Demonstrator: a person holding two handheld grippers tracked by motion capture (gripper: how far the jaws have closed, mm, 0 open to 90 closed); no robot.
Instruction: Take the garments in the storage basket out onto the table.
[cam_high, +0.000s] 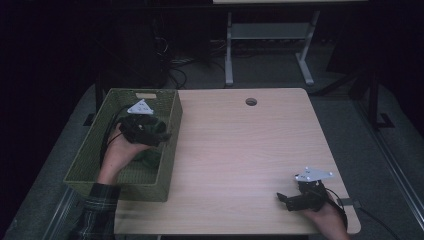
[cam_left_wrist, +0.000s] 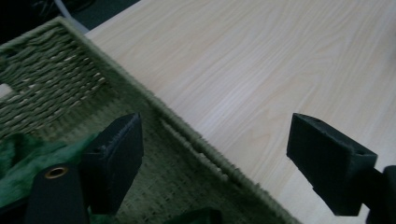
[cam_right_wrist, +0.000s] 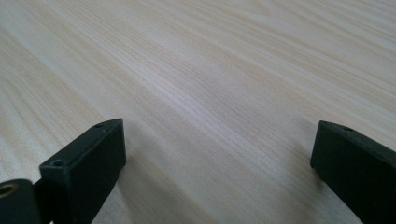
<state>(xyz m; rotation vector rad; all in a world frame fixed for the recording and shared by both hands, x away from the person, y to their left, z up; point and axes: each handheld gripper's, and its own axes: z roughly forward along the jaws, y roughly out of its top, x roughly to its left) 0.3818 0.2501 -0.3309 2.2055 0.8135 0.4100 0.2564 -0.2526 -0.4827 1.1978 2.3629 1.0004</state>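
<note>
1. Two tongs noted: left tongs (cam_high: 165, 134) sit above the woven green basket (cam_high: 170, 131) at left of frame, jaws spread, nothing between them.
2. Green cloth (cam_left_wrist: 21, 161) lies inside the basket, lower left of the left gripper view.
3. Right tongs (cam_high: 281, 197) rest on the table (cam_high: 240, 150), lower right, jaws spread, empty.

The room is dark, with a grey floor (cam_high: 345, 115) around a light wooden table (cam_high: 240, 150) in the middle of the frame. At the top centre stands a white desk frame (cam_high: 270, 35), and black cables (cam_high: 175, 70) lie left of it.
</note>
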